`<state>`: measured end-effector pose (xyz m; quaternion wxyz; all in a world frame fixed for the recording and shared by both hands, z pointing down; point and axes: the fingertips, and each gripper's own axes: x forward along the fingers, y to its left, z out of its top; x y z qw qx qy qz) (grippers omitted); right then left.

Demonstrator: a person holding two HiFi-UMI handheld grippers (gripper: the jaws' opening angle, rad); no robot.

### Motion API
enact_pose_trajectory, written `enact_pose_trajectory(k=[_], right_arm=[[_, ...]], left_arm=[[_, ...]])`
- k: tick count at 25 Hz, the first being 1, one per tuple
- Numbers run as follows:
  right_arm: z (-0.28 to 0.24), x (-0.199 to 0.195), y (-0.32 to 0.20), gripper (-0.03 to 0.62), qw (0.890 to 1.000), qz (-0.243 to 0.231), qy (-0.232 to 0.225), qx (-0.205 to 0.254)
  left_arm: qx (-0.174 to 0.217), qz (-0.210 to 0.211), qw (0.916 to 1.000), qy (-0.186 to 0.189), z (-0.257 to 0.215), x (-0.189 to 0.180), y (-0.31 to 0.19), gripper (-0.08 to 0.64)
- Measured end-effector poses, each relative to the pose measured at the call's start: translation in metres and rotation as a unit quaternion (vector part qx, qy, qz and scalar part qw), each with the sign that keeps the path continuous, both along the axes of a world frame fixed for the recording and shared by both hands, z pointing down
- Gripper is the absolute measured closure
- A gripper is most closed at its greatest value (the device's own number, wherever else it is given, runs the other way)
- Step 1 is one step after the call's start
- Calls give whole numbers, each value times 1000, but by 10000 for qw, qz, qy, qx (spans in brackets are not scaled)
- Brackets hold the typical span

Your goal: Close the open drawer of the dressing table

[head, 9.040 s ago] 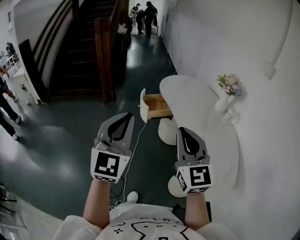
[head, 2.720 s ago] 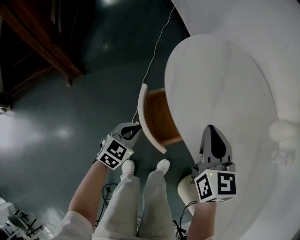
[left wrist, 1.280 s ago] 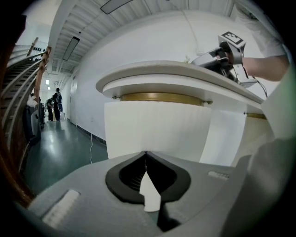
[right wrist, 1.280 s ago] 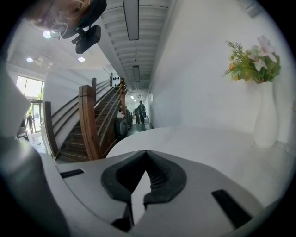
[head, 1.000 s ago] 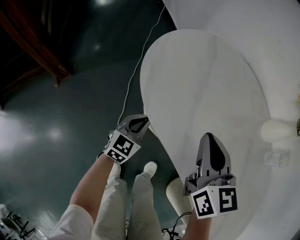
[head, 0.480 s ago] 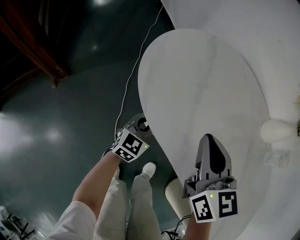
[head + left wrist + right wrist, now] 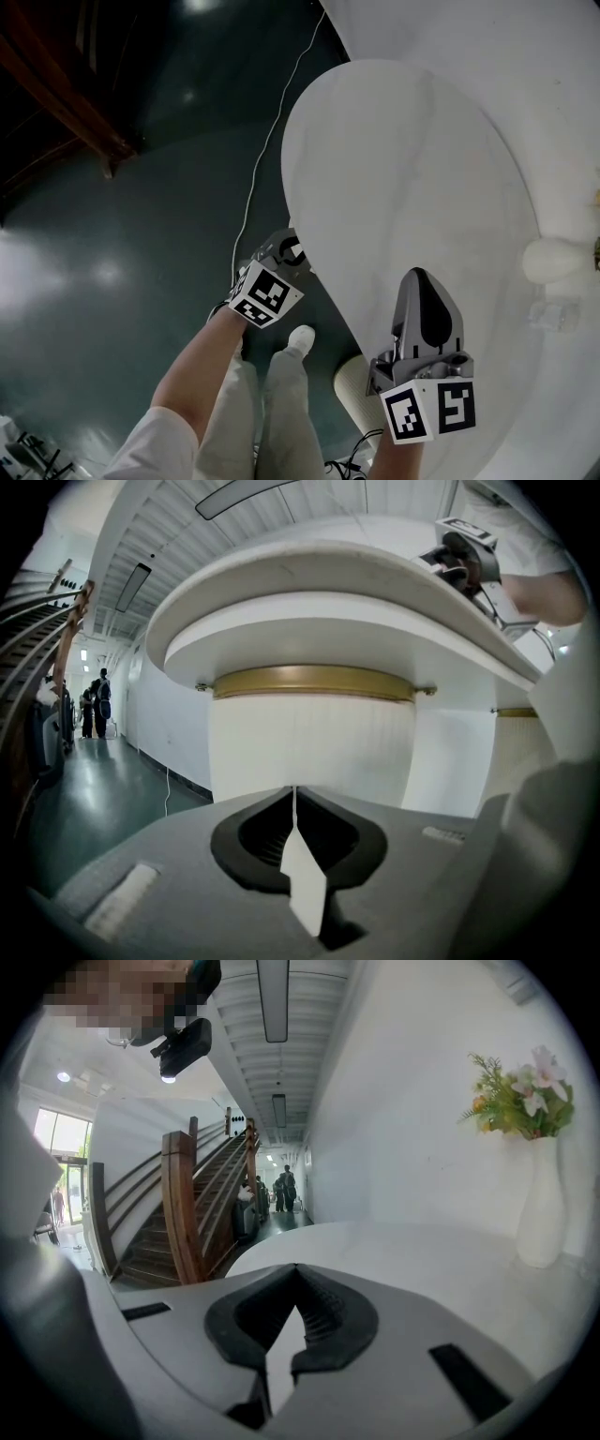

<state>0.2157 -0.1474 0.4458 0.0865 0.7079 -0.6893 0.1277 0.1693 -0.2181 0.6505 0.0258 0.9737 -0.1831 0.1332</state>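
Drawer is seeming shut under dressing table; L gripper, clenched & empty, is being held at its front, mid-frame, for pushing. R gripper, clenched, is being held idle, lower right.

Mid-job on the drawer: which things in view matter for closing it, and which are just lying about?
Part of the job:
- dressing table
- its ribbed front under the top; no drawer sticks out
- left gripper, jaws together, at the table's edge

Just there:
- right gripper, jaws together, empty, over the top
- vase of flowers
- white cable on the floor
- staircase
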Motion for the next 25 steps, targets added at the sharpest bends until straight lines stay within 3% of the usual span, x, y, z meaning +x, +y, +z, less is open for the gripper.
enact_pose_trajectory(k=[14, 25], right_arm=[[-6, -29, 2, 597, 9996, 250, 42, 155], [-49, -55, 25, 597, 9979, 554, 77, 311]], left_arm=[[191, 174, 9997, -53, -38, -48, 14, 542], [197, 319, 9992, -110, -84, -85, 30, 543]])
